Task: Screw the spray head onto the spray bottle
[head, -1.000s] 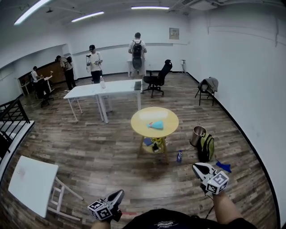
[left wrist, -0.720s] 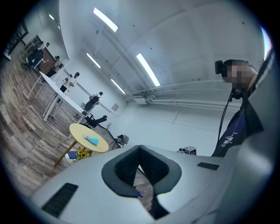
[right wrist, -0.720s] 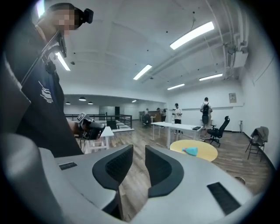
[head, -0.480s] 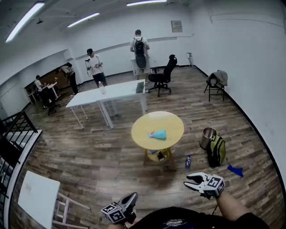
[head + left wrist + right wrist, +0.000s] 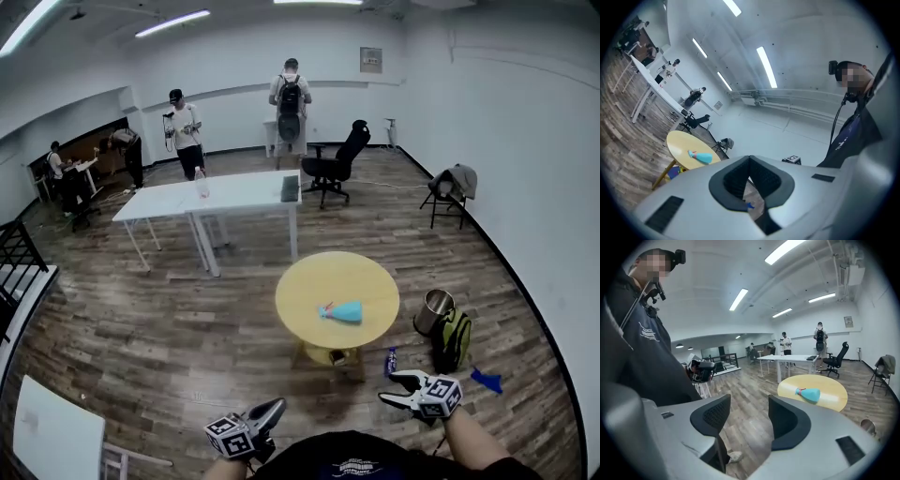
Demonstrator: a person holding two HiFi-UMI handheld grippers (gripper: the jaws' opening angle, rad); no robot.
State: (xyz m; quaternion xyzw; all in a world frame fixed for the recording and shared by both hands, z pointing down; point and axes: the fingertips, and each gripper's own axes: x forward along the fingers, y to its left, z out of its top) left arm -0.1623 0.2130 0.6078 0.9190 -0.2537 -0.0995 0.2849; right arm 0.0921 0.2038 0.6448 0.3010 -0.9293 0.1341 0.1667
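Observation:
A light-blue spray bottle (image 5: 343, 311) lies on its side on the round yellow table (image 5: 309, 286), a few steps ahead of me. Whatever sits at its narrow end is too small to make out. My left gripper (image 5: 272, 409) is low at the bottom of the head view, pointing level, shut and empty. My right gripper (image 5: 390, 387) is held at the lower right; its jaws have just been opening and nothing is between them. The bottle (image 5: 700, 157) shows far beyond the shut left gripper (image 5: 750, 180). Past the open right gripper (image 5: 749, 416), the bottle (image 5: 809, 393) lies on the table (image 5: 829, 397).
Beside the yellow table stand a metal bin (image 5: 434, 311) and a green backpack (image 5: 454, 339), with a small blue bottle (image 5: 390, 361) and a blue cloth (image 5: 487, 380) on the floor. Long white tables (image 5: 225, 192), an office chair (image 5: 334, 165) and several people are farther back.
The yellow table and bottle have come closer in the head view. The right gripper has sunk and its jaws have gone from shut to open. The left gripper stays shut.

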